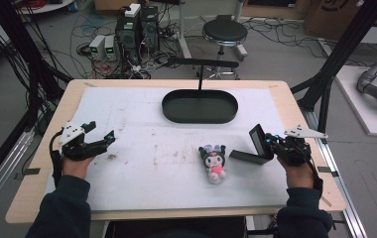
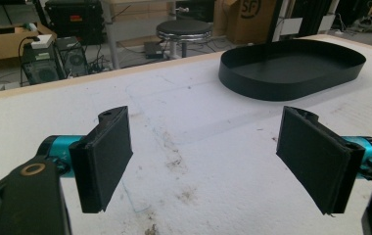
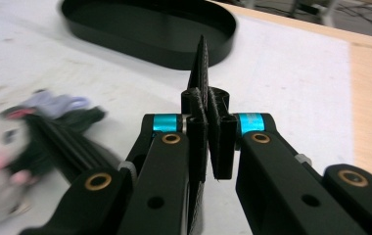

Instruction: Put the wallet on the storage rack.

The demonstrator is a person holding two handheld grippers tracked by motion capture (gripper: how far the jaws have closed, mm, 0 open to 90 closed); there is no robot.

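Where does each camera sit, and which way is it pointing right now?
High view: above the person's side, looking forward and down at the table; both forearms, left gripper, right gripper.
Left gripper view: rides on the left gripper, facing the tray; jaws wide apart.
Right gripper view: rides on the right gripper, facing the tray; jaws shut on a thin black flap, plush beside.
All three views share the tray.

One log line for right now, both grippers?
left gripper: open, empty | right gripper: shut on black hinged case | plush toy: on mat | black tray: empty
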